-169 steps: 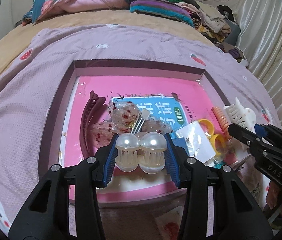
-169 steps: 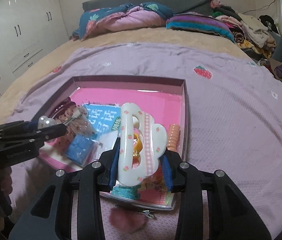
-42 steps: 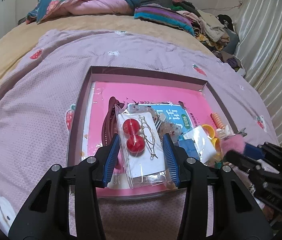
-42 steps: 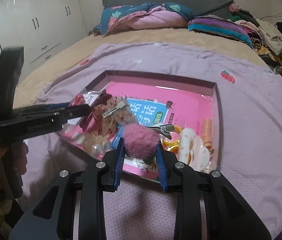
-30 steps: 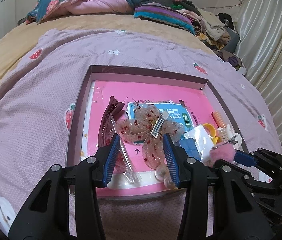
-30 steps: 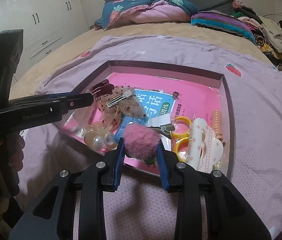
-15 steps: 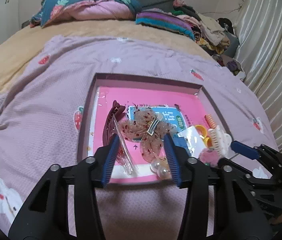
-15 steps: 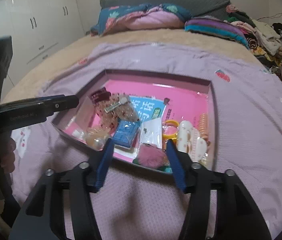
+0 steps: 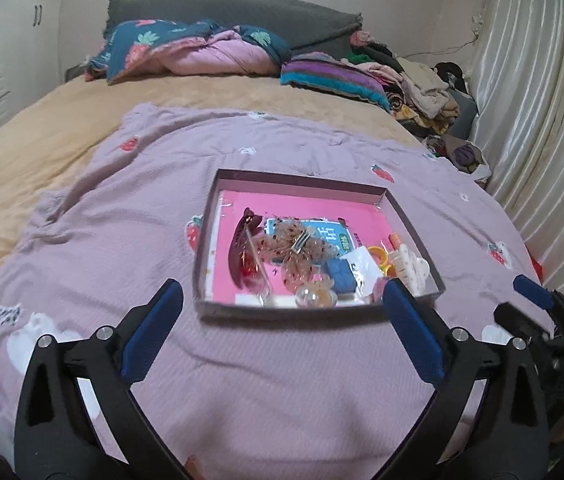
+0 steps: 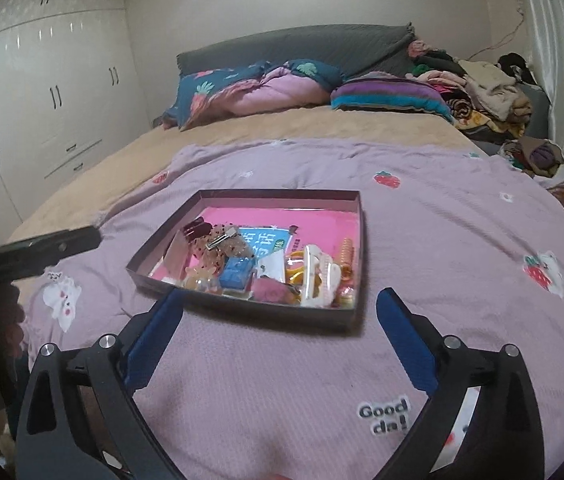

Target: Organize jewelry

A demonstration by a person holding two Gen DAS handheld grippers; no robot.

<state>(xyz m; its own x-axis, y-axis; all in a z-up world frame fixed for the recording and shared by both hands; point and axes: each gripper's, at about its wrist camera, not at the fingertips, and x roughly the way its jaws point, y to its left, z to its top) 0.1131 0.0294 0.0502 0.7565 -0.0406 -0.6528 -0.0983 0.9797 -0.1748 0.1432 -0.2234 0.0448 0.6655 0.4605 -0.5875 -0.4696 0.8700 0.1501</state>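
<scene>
We see the tray (image 9: 414, 236) lying on the lilac blanket (image 9: 113, 240) in the middle of the bed, ahead of both grippers. It is a shallow box with dull purple walls and a bright pink floor, its contents heaped toward the near wall. In it lie a dark red claw clip (image 9: 237, 256), a clear bow (image 9: 290, 248) speckled red with a metal clip across it, a pearl clip (image 9: 316, 296), a small blue box (image 10: 235, 274), a pink pompom (image 10: 269, 290), yellow rings (image 9: 380, 258), a white claw clip (image 10: 318, 272) and an orange coil tie (image 10: 346, 254).

Our left gripper (image 9: 282, 322) and right gripper (image 10: 279, 326) have both just been opening; each now stands spread wide with nothing between its blue pads, short of the tray's near wall.

The near wall hides the lowest pieces. The clear packets (image 9: 362, 266) blur together, and the print on the blue card (image 10: 265, 240) is unreadable. In the right view, the left gripper is cut off at the frame's edge.
</scene>
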